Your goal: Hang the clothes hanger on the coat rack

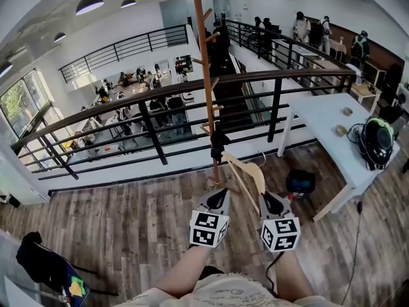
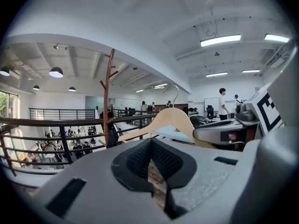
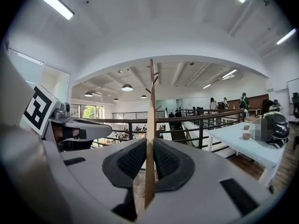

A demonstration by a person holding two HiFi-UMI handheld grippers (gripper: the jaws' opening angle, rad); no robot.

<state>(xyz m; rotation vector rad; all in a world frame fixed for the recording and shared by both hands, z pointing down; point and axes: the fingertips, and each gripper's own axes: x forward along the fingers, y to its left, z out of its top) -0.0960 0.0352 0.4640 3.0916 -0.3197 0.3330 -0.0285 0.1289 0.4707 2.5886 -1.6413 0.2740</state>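
Floorboards of brown plank wood fill the near part of the head view, and a black metal railing crosses beyond them. A tall brown wooden coat rack stands just on the near side of that railing, its short pegs angled upward. The left gripper and the right gripper are held side by side near the bottom centre, both aimed at the rack. A pale wooden clothes hanger slants from the right gripper up and left, and its far end lies close to the lower pole. Whether it touches the pole cannot be told. To the right stands a long white table with a dark helmet on its near end.

In the left gripper view the dark pads meet at their far tips with nothing between them (only floor shows through the slit below). The hanger rises just to the right, its metal hook curving upward. The rack stands farther off on the left.

In the right gripper view the jaws are pressed onto the hanger. It is seen edge-on as a thin upright strip between the pads. The rack's pole lines up directly behind it.
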